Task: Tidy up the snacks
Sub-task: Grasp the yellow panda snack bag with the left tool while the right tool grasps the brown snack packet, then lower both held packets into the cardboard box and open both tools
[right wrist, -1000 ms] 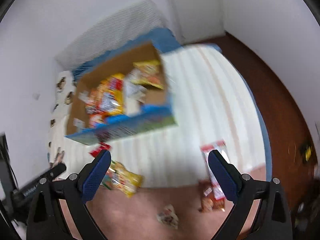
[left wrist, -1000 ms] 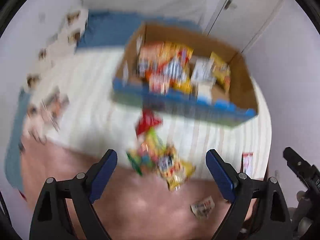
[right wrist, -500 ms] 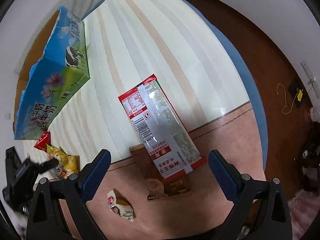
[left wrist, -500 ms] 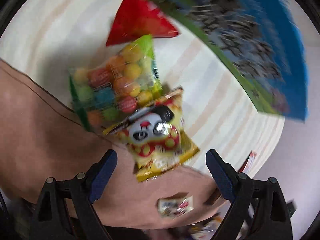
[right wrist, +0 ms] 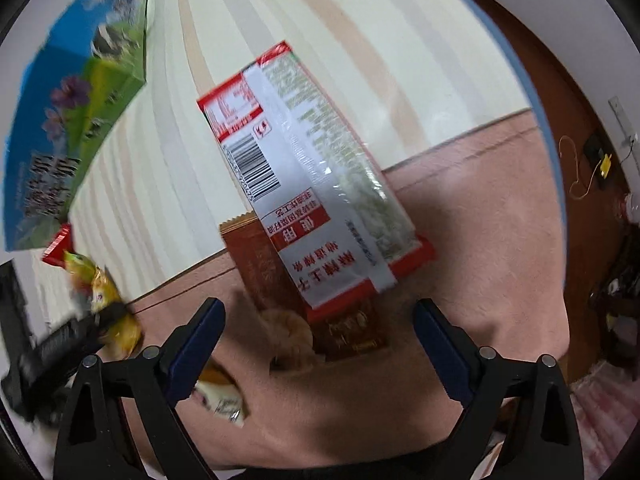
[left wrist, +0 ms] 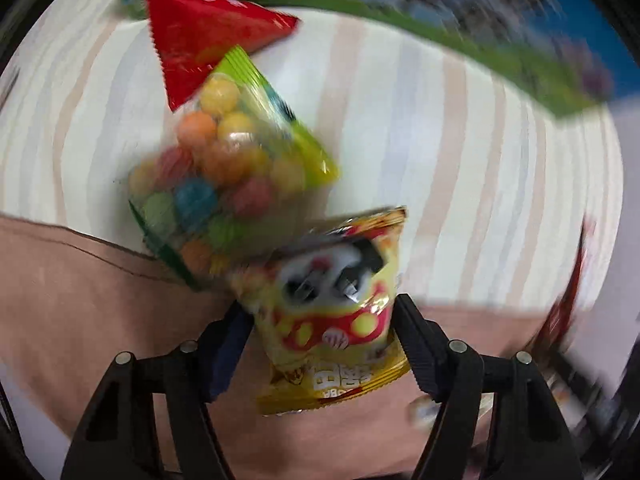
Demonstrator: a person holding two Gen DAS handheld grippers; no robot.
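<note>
My left gripper [left wrist: 320,340] has its jaws closed in on a yellow panda snack bag [left wrist: 336,320] on the bed; the frame is blurred. A bag of coloured candy balls [left wrist: 224,176] and a red packet [left wrist: 200,40] lie just beyond it. My right gripper [right wrist: 316,344] is open, low over a long red-and-white snack packet [right wrist: 304,184] that lies across a brown cookie packet [right wrist: 280,280]. The blue-and-green carton [right wrist: 72,120] stands at the far left; it also shows in the left wrist view [left wrist: 460,20].
The bed has a striped cream cover [right wrist: 360,60] and a pink sheet [right wrist: 460,240] at the near edge. A small white packet [right wrist: 224,400] lies near my right gripper's left finger. My left gripper shows at the right wrist view's left edge [right wrist: 80,332]. Brown floor [right wrist: 568,140] lies to the right.
My left gripper dropped toward the panda bag and its jaws narrowed onto it. My right gripper moved down closer to the red-and-white packet and stayed open.
</note>
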